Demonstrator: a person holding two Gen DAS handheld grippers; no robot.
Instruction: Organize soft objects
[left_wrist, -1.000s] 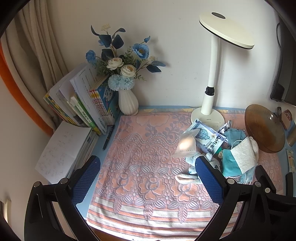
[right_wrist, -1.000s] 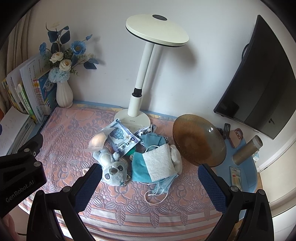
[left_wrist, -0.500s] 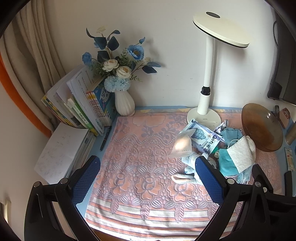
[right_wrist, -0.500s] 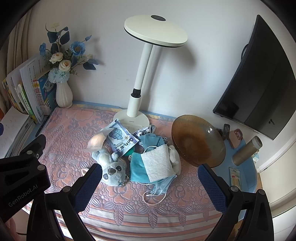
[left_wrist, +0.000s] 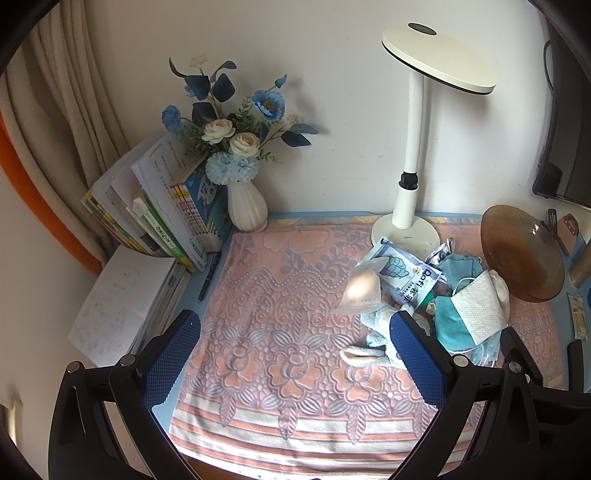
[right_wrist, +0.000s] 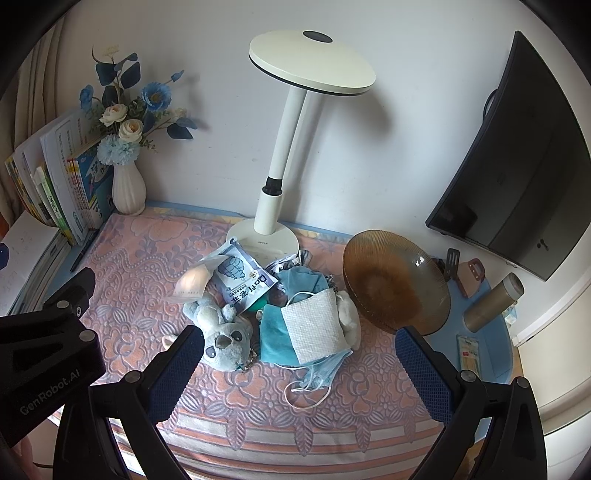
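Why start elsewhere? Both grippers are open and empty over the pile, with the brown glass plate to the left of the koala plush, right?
Nearly. The right wrist view shows the brown glass plate to the right of the koala plush, beyond the masks. The left gripper and right gripper are open and empty.

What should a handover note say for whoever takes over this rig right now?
Left gripper: open, empty, above the patterned towel.
Right gripper: open, empty, above the pile.
Soft things lie heaped mid-towel: koala toy, white cloth over teal cloth, face mask, blue packet.
Brown bowl beside the pile looks empty.
Done: nothing sorted.
Left: everything.
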